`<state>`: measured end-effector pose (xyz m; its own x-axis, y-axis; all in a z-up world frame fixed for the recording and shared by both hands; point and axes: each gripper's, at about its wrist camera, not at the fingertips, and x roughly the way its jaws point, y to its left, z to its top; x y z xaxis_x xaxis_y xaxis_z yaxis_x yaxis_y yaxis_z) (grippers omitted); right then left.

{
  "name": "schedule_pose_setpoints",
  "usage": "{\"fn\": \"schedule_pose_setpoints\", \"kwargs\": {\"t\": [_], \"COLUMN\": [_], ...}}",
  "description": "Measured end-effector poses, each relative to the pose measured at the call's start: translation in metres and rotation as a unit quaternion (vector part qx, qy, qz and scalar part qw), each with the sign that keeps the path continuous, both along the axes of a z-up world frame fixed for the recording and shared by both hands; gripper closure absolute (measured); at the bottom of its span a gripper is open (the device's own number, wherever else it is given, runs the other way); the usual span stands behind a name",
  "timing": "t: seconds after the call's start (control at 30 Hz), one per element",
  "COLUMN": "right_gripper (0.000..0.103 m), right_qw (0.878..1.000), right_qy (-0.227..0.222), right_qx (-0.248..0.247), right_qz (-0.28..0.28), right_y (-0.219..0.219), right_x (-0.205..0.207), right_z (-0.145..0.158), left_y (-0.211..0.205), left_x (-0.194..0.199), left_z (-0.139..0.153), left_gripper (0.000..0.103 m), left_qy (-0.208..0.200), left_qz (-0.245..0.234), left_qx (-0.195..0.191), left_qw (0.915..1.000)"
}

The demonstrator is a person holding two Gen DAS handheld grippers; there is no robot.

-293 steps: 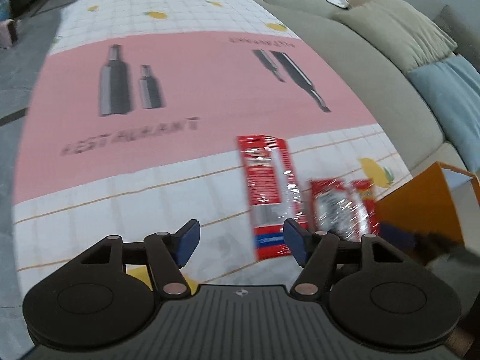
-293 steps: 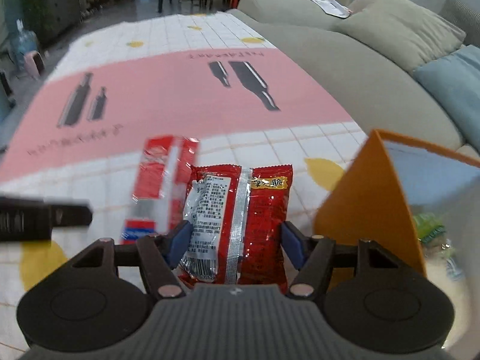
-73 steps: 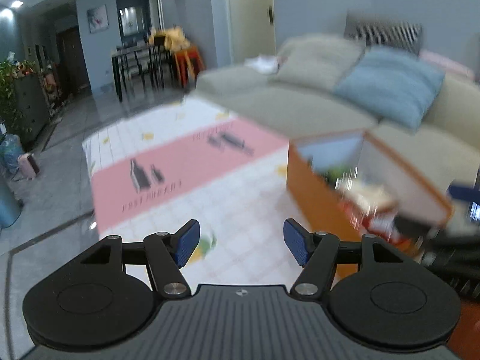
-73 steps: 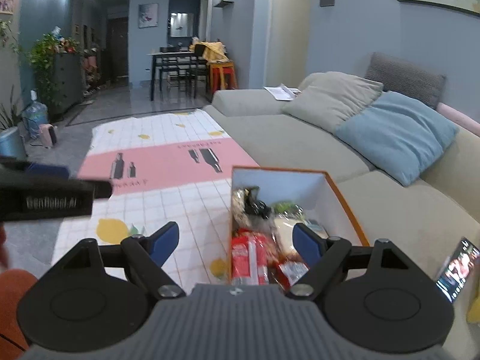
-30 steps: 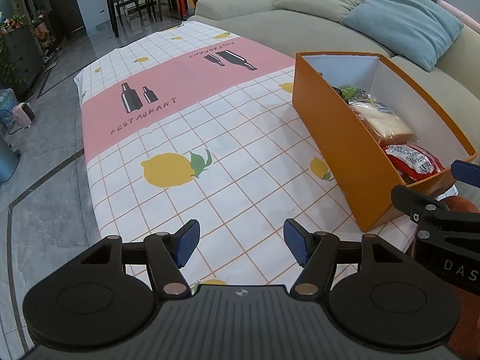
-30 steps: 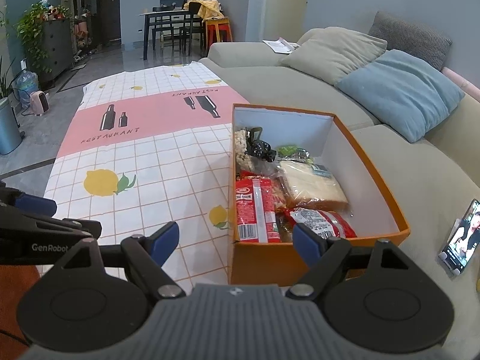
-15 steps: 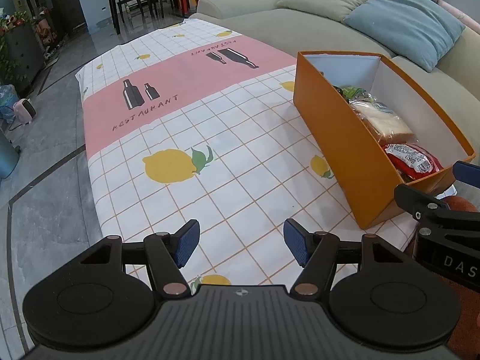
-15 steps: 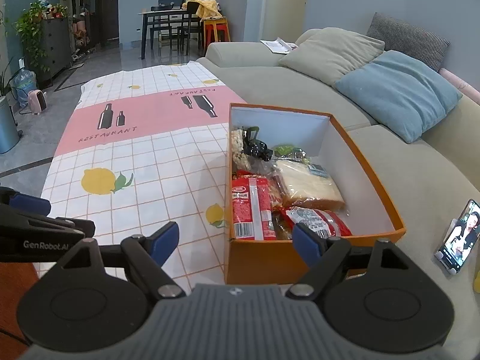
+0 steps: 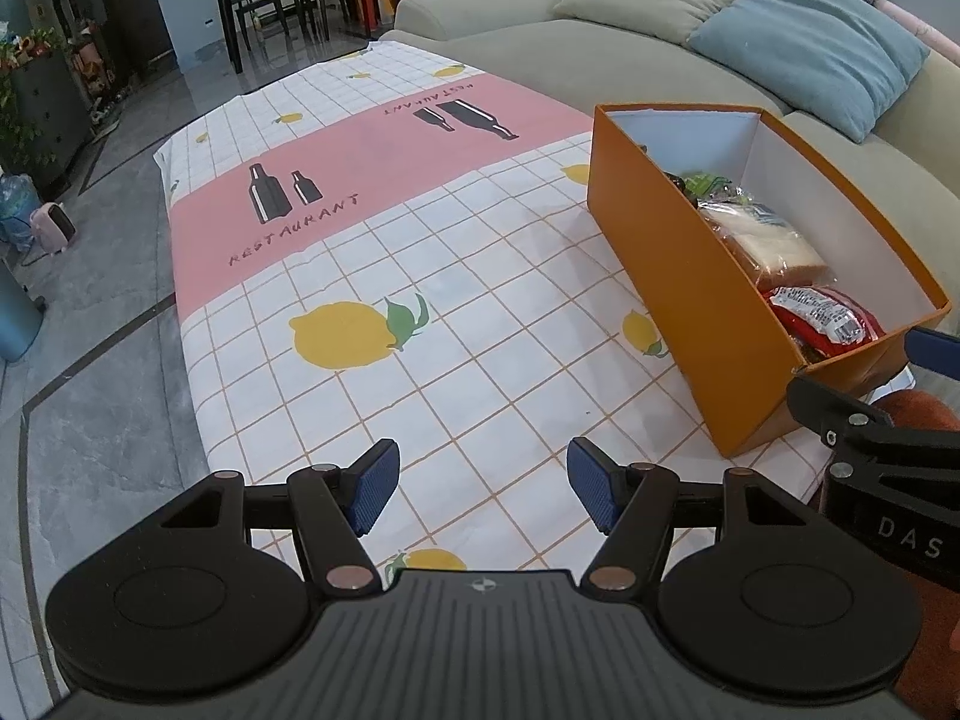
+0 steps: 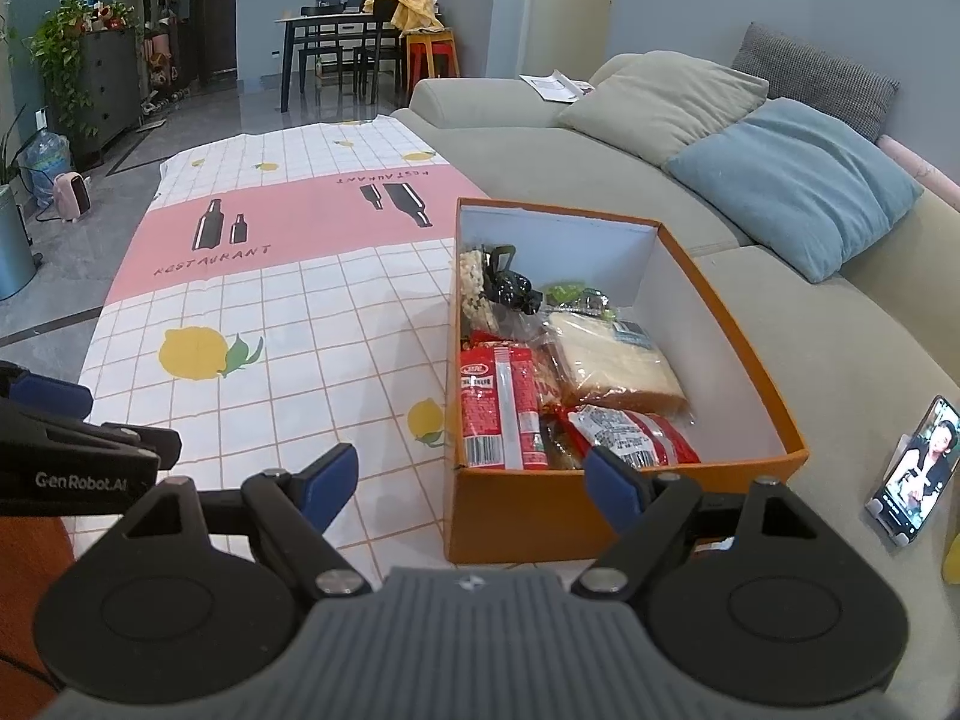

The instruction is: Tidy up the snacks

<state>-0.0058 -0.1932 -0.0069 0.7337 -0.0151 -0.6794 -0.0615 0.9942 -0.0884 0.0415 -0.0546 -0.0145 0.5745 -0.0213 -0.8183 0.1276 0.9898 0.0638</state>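
An orange box point(image 10: 600, 513) with white inner walls stands on the lemon-and-pink tablecloth point(image 10: 288, 312), next to the sofa. It holds several snacks: a long red packet point(image 10: 495, 411), a red bag point(image 10: 630, 429), a pack of sliced bread point(image 10: 609, 363), a green packet point(image 10: 570, 294) and a pale snack bag under a black clip point(image 10: 507, 285). The box point(image 9: 672, 276) also shows in the left wrist view, to the right. My left gripper point(image 9: 480, 489) is open and empty above the cloth. My right gripper point(image 10: 471, 483) is open and empty, above the box's near end.
A grey-green sofa point(image 10: 540, 150) with beige and blue cushions point(image 10: 792, 186) runs along the right. A phone point(image 10: 915, 468) stands propped on the sofa seat at the right. Grey tiled floor point(image 9: 90, 360) lies left of the cloth. A dining table and chairs point(image 10: 354, 54) stand far back.
Both grippers have drawn back and up slightly, staying open and empty. The box and its snacks have not moved.
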Motion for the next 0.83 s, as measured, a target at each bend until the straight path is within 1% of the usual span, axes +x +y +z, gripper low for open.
{"fn": "schedule_pose_setpoints", "kwargs": {"t": [0.47,0.6,0.7,0.83], "right_gripper": [0.022,0.022,0.022,0.022], "right_qw": [1.000,1.000,1.000,1.000], "right_qy": [0.003,0.005,0.005,0.005], "right_qx": [-0.003,-0.003,-0.003,-0.004], "right_qz": [0.009,0.011,0.011,0.011], "right_y": [0.0034,0.0043,0.0044,0.0046], "right_x": [-0.0007,-0.0005,-0.0007,-0.0007], "right_z": [-0.0016,-0.0020,-0.0016,-0.0016], "left_y": [0.0053,0.0062,0.0070,0.0054], "left_x": [0.0008,-0.0005,-0.0004,-0.0021], "left_z": [-0.0008,0.0002,0.0011,0.0017], "left_gripper": [0.027,0.027,0.027,0.027], "left_qy": [0.006,-0.003,-0.002,-0.005], "left_qz": [0.008,0.009,0.008,0.007], "left_qx": [-0.010,-0.005,-0.009,-0.006], "left_qw": [0.9999,0.9999,0.9999,0.9999]}}
